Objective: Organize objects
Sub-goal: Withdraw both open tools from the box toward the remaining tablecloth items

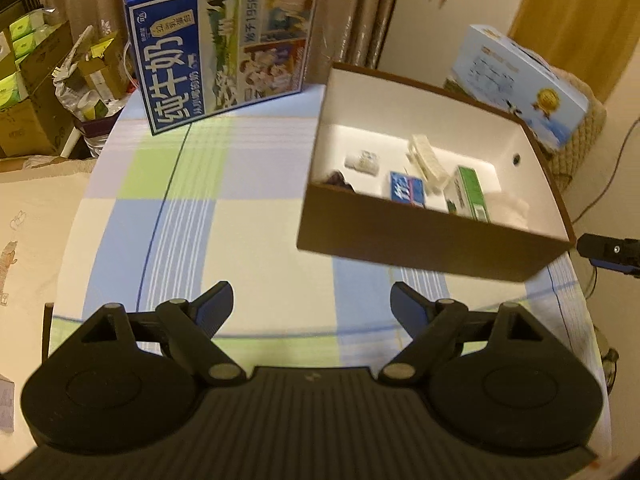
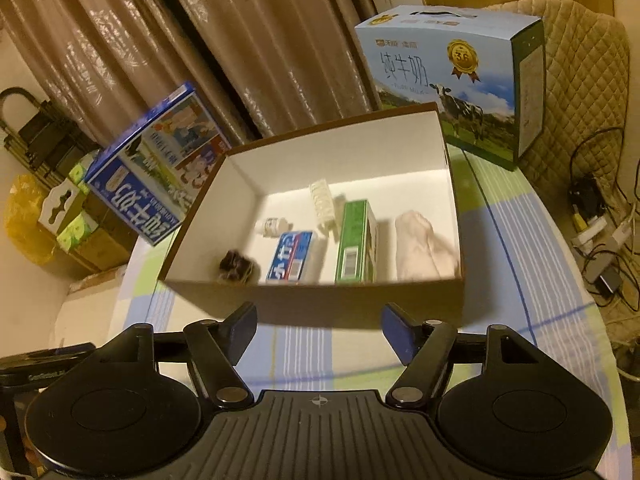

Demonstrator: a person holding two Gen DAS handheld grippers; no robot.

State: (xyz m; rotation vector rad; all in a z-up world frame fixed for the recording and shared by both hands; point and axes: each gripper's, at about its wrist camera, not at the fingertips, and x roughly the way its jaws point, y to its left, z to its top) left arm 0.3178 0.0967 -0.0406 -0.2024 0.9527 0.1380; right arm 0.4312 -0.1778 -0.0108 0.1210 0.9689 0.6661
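A brown box [image 2: 320, 304] with a white inside stands on the checked tablecloth. In it lie a green carton [image 2: 354, 240], a blue toothpaste box [image 2: 290, 256], a white comb-like piece [image 2: 324, 202], a small white bottle [image 2: 274, 226], a dark bundle [image 2: 236, 266] and a pale cloth [image 2: 424, 250]. My right gripper [image 2: 318, 328] hovers just in front of the box's near wall, open and empty. My left gripper [image 1: 312, 302] is open over bare cloth, left of the same box [image 1: 420, 240], whose contents include the green carton [image 1: 468, 192] and the blue toothpaste box [image 1: 408, 191].
A blue milk carton pack [image 1: 224, 52] stands upright at the table's far edge. A light-blue milk gift box [image 2: 452, 80] sits behind the brown box beside a quilted chair [image 2: 580, 80]. Cardboard boxes [image 1: 32, 92] crowd the floor at left, cables [image 2: 600, 240] at right.
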